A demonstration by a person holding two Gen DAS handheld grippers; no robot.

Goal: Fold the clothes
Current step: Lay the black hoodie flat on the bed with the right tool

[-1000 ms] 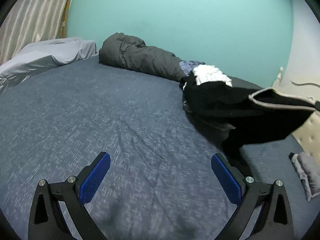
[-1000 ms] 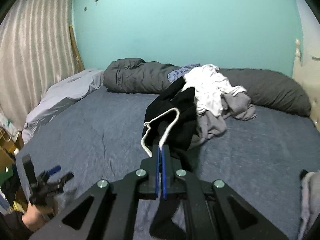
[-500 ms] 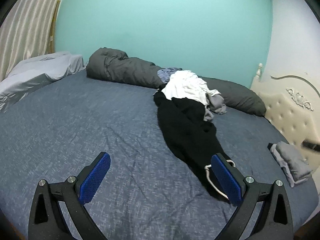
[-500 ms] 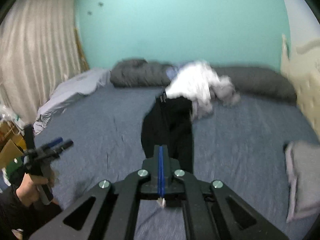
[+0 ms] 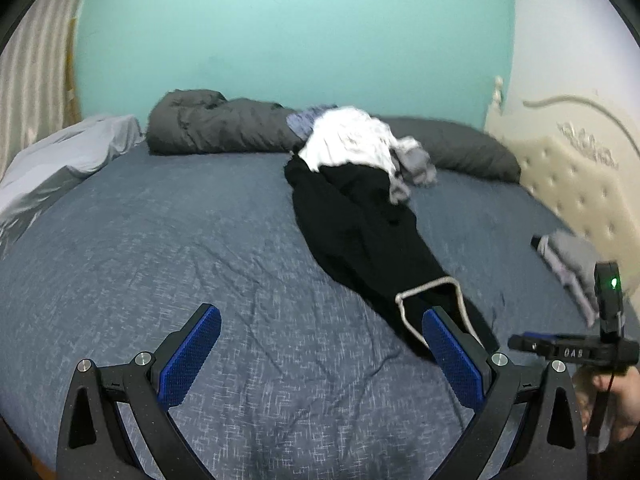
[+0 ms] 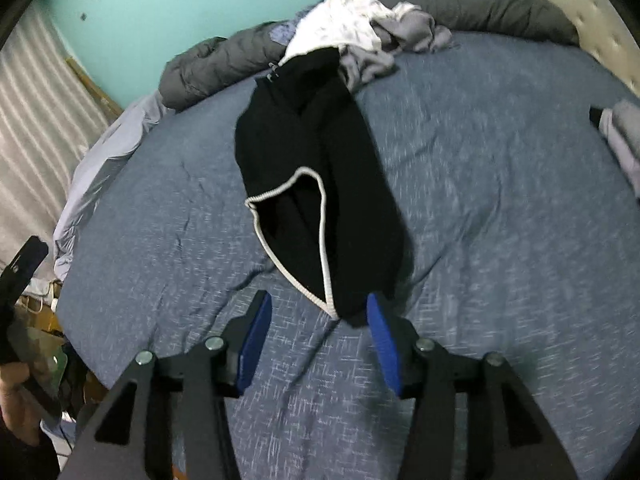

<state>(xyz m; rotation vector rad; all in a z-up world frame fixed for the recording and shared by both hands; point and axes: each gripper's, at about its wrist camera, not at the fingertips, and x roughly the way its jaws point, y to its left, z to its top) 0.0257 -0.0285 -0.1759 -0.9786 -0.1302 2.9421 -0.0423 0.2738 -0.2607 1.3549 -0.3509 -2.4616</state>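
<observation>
The long black garment with white cord trim (image 6: pixel 320 184) lies stretched on the blue-grey bedspread (image 6: pixel 500 240), its long axis running away toward the clothes pile (image 6: pixel 352 28). The right gripper (image 6: pixel 318 344), its jaws just opened and empty, is nearest the trimmed end. The left gripper (image 5: pixel 320 364) stands wide, empty. The garment's far end is probably buried under the pile.

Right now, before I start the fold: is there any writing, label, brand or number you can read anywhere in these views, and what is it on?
"DAS": pale letters on the black body of the right gripper, seen side-on in the left wrist view; slightly soft, so the reading is not certain.
Black garment, bedsheet, headboard: no print or label shows.
</observation>
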